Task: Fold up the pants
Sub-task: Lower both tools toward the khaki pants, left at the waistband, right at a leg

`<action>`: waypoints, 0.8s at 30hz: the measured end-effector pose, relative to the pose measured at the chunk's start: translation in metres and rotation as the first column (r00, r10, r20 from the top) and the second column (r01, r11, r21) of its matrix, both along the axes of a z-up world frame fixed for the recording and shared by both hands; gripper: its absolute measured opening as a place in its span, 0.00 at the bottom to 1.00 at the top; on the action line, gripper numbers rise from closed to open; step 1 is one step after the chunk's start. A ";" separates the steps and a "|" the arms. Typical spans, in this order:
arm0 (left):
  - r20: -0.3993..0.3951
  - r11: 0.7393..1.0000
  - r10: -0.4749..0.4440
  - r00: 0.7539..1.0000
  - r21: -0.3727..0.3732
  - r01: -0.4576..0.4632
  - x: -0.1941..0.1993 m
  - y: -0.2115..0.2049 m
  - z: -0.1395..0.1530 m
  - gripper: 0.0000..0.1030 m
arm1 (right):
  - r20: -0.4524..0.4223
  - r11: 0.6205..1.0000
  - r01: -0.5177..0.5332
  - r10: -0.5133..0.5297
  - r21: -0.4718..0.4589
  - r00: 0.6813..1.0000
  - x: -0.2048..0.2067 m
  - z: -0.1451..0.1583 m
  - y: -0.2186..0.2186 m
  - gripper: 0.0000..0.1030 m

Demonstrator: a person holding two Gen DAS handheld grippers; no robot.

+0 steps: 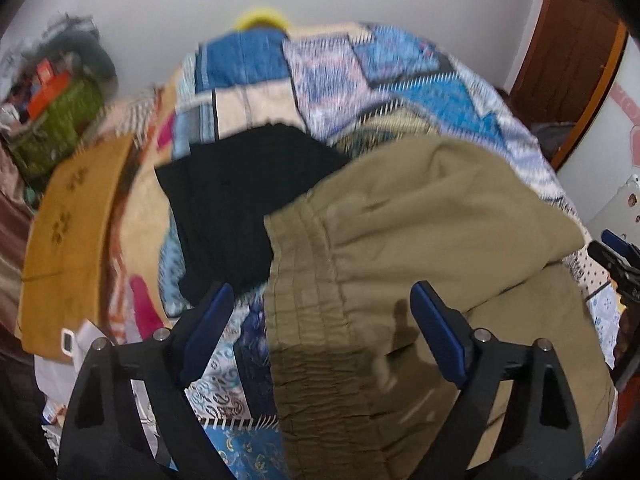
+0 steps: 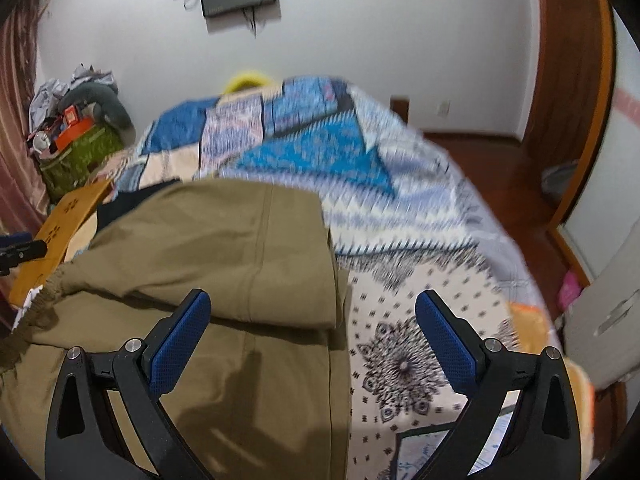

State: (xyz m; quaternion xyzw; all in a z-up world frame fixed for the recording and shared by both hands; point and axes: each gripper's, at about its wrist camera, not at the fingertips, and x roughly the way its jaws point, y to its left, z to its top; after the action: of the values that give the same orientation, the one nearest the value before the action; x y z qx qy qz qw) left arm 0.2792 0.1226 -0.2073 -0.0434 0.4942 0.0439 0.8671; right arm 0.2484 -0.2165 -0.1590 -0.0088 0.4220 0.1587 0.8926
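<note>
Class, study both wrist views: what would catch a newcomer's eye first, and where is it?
The olive-green cotton pants, folded over once, fill the near middle of the blue patchwork quilt. A black folded garment lies beside their elastic waistband. Both the left gripper and right gripper hover open above the pants.

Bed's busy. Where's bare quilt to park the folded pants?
Free: the quilt right of the khaki pants, out to the bed's right edge, and the far blue patches beyond them. Crowded: left side, where a black garment touches the pants and a tan cardboard piece lies beyond it. Both grippers, left and right, hover open.
</note>
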 end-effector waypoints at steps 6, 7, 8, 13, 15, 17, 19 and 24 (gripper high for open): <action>-0.094 0.997 -0.009 0.996 -0.076 0.001 0.002 0.017 -0.025 0.87 | -0.177 0.997 -0.043 0.055 0.068 0.983 0.018 -0.032 -0.008 0.81; -0.107 0.995 -0.015 0.994 -0.101 0.004 0.002 0.019 -0.029 0.87 | -0.200 0.995 -0.053 0.069 0.085 0.977 0.018 -0.035 -0.008 0.79; -0.118 0.991 -0.025 0.993 -0.130 0.009 0.001 0.022 -0.032 0.87 | -0.220 0.993 -0.065 0.085 0.097 0.972 0.020 -0.039 -0.008 0.75; -0.135 0.977 -0.056 0.989 -0.210 0.027 -0.001 0.026 -0.042 0.86 | -0.266 0.987 -0.095 0.126 0.127 0.956 0.022 -0.049 -0.005 0.62; -0.141 0.978 -0.062 0.988 -0.208 0.031 -0.001 0.025 -0.047 0.82 | -0.268 0.984 -0.109 0.143 0.138 0.953 0.022 -0.048 -0.005 0.54; -0.146 0.980 -0.064 0.987 -0.196 0.034 0.000 0.024 -0.050 0.78 | -0.292 0.978 -0.115 0.163 0.175 0.943 0.023 -0.051 -0.003 0.42; -0.136 0.986 -0.060 0.989 -0.161 0.038 0.001 0.024 -0.049 0.74 | -0.289 0.980 -0.117 0.160 0.160 0.944 0.021 -0.050 -0.001 0.38; -0.112 0.997 -0.049 0.992 -0.064 0.042 -0.001 0.022 -0.049 0.74 | -0.287 0.992 -0.105 0.119 0.064 0.950 0.021 -0.052 0.002 0.07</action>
State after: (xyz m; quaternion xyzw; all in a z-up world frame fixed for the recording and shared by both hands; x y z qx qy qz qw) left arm 0.2786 0.1446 -0.2560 -0.0560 0.5447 0.0113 0.8367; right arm 0.2694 -0.2149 -0.2112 0.0122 0.5434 0.2186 0.8104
